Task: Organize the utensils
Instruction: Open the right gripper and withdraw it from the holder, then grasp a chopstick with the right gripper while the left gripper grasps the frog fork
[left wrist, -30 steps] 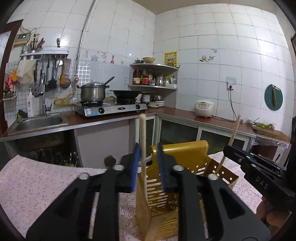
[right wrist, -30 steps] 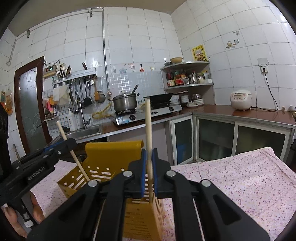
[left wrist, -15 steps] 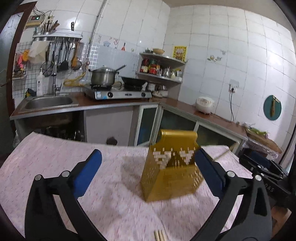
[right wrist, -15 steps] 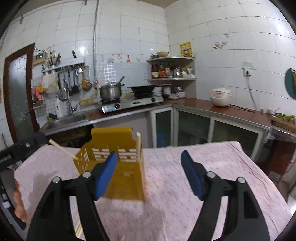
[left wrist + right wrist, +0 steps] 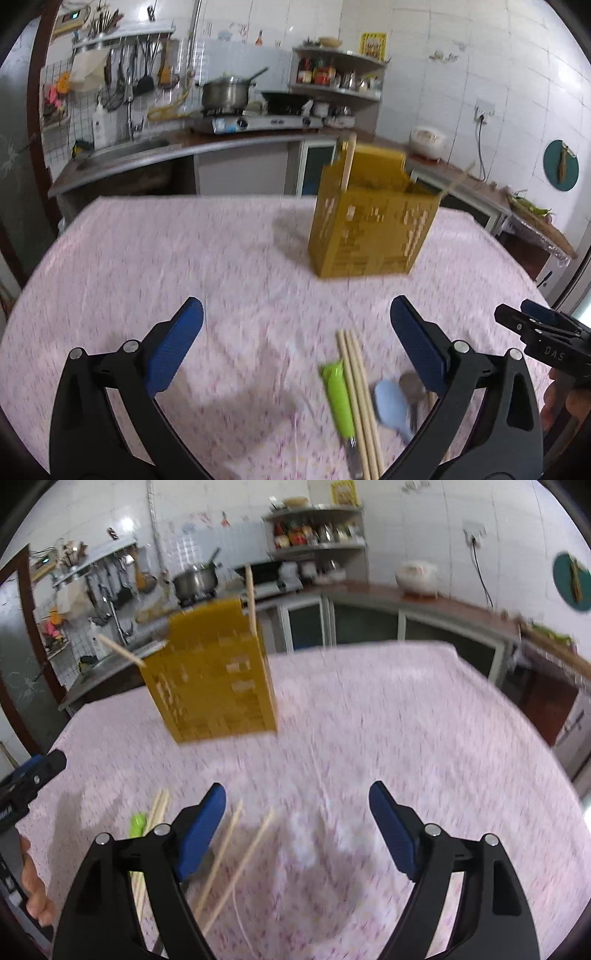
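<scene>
A yellow slotted utensil holder point(image 5: 373, 225) stands on the pink floral tablecloth point(image 5: 221, 258), with two wooden chopsticks point(image 5: 347, 162) sticking out of it; it also shows in the right wrist view point(image 5: 214, 672). My left gripper point(image 5: 295, 347) is open and empty, above loose chopsticks point(image 5: 356, 391), a green-handled utensil point(image 5: 338, 398) and a light blue spoon point(image 5: 391, 406). My right gripper point(image 5: 297, 827) is open and empty, with two loose chopsticks point(image 5: 236, 860) lying by its left finger.
The right gripper's tip point(image 5: 539, 332) shows at the right edge of the left wrist view. Behind the table stand a counter with a sink point(image 5: 125, 155), a gas stove with a pot point(image 5: 225, 96) and a rice cooker point(image 5: 428, 144).
Both grippers let go of their chopsticks, which now stand in the holder, opened wide and pulled back and down toward the loose utensils on the near cloth.
</scene>
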